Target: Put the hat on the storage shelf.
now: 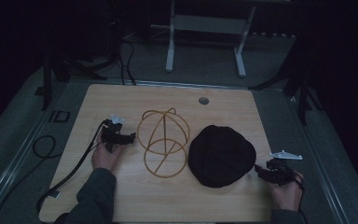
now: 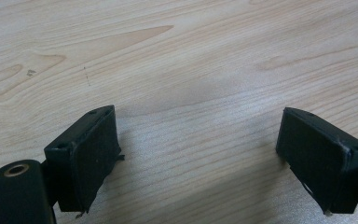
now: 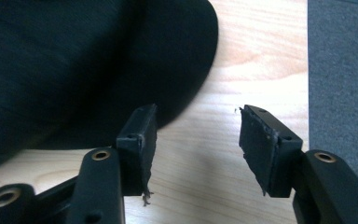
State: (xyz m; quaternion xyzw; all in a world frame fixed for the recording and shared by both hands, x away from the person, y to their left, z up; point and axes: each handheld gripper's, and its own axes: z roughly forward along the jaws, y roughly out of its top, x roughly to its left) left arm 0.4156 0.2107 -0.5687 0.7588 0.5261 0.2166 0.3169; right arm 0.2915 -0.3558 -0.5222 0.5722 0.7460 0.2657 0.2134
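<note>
High view: black hat point(image 1: 221, 155) beside wire frame point(image 1: 162, 141)

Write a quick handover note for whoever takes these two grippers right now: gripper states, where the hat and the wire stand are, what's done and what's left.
Left gripper: open, nothing between the jaws, held over bare wood just left of the wire stand.
Right gripper: open, nothing held, at the right edge of the black hat, one jaw close by the brim.
The hat lies flat on the table, right of the stand, touching or nearly touching it.
Done: nothing placed yet; the stand is bare.
Left: probably grip the hat and set it over the stand.
</note>
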